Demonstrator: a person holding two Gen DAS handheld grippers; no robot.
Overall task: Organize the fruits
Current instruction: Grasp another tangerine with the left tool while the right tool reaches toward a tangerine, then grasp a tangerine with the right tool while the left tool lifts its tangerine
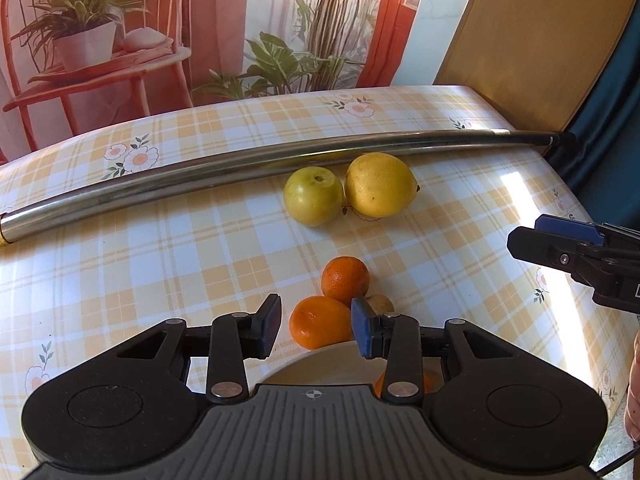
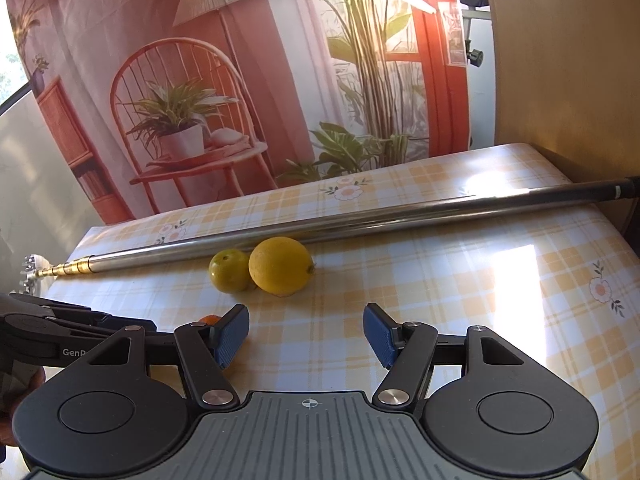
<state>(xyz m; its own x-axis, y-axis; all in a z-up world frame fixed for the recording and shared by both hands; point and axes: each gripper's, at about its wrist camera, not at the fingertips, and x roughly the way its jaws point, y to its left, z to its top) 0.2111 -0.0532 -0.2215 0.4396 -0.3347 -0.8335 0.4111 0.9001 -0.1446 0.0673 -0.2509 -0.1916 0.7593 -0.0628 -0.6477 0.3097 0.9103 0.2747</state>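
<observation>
Left view alone shows two oranges (both hand-held grippers gape empty)

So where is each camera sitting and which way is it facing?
Left wrist: behind the open left tongs, looking across the table at two oranges, a lemon and a pole; right tongs at right.
Right wrist: behind the open right tongs, facing the lemon; left tongs at left.
Shared: lemon, pole.

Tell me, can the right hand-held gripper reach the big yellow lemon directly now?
Probably yes. The right hand-held gripper is open and faces the lemon over bare tablecloth; only the green fruit touches its left side.
</observation>
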